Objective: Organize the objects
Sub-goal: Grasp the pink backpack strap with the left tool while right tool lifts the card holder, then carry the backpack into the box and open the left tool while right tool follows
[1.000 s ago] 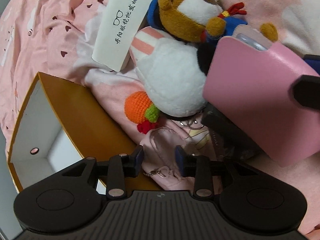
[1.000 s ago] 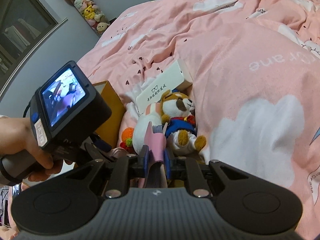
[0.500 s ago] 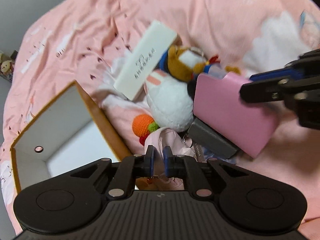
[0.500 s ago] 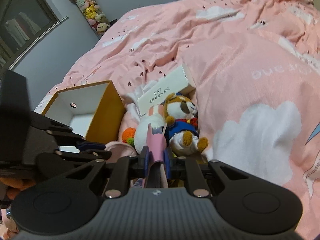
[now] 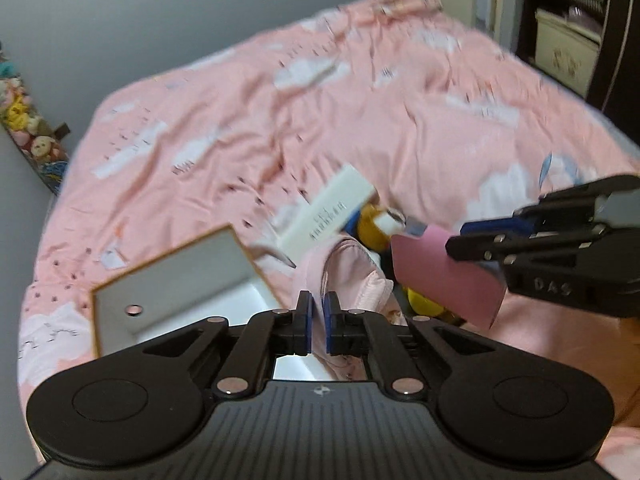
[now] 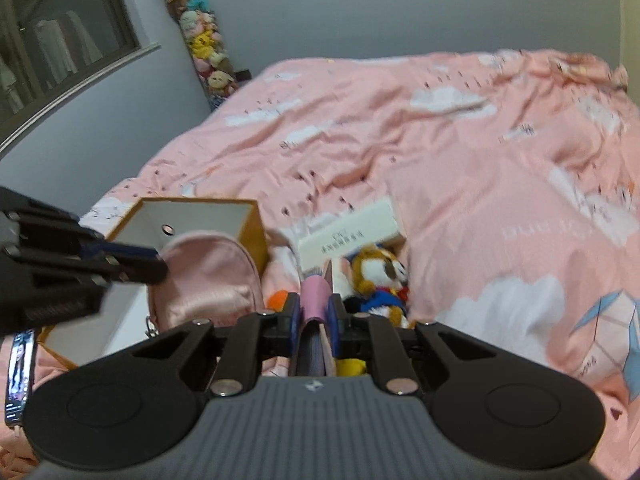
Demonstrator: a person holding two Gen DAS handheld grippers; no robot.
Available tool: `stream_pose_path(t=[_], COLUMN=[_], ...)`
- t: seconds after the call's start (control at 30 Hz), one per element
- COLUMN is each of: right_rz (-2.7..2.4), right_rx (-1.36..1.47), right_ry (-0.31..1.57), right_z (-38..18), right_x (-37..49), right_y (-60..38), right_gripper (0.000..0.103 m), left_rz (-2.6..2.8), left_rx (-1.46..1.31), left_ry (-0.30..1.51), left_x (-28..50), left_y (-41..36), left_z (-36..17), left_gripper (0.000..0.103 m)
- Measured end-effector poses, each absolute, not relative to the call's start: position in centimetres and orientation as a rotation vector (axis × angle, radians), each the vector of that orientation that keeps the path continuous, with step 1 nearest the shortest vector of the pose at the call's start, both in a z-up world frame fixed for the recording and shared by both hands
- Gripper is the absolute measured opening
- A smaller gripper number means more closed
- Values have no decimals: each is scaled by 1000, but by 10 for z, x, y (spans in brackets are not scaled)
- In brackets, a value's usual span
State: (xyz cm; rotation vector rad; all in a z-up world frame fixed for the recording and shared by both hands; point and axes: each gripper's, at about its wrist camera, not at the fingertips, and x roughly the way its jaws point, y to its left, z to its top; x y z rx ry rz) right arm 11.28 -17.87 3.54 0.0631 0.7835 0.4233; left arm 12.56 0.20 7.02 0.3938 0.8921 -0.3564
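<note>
While both tools hang above the pink cloud-print bed [image 6: 460, 168], each is clamped on something. The left tool [image 5: 317, 318] has just been closing, and its blue pads now pinch a thin fold of the pale pink satin pouch [image 5: 344, 276]; in the right wrist view that pouch [image 6: 208, 280] hangs lifted off the bedding at the left tool's tips [image 6: 154, 264], in front of the open box [image 6: 244, 216]. The box, orange-brown outside and white inside with a small round hole in one wall, lies on the bed at the near left [image 5: 172, 276], its opening facing up toward the cameras. The right tool [image 6: 314, 312] grips a pink notebook [image 6: 315, 300] edge-on between narrow jaws; seen from the left wrist, the same pink cover [image 5: 440, 280] juts leftward from the right tool [image 5: 472, 240] at the right of the scene. Below and beyond the held things, a long white carton with dark printed characters [image 6: 348, 236] lies slanted on the bedding, just right of the box. A brown and white plush dog in blue clothes [image 6: 380, 276] lies just near of the carton, and an orange crocheted ball [image 6: 278, 300] shows between the pouch and the notebook. A column of small plush toys [image 6: 204, 48] stands against the far wall.
</note>
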Motion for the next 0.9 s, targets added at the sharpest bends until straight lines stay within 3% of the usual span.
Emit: stream_pose_path(t=[0.37,0.9], right_rz=[646,770], right_rx=[54,103], right_ry=[708,815], right_z=[78,16], right_x=[100,123], right_y=[-112,-16], right_gripper=[15,15], left_rz=[-204,-148], left_rx=[416,540], left_ry=[867,1060], left_x=[99,124], left_y=[75,107], left_z=[125,72], left_gripper=[6,6])
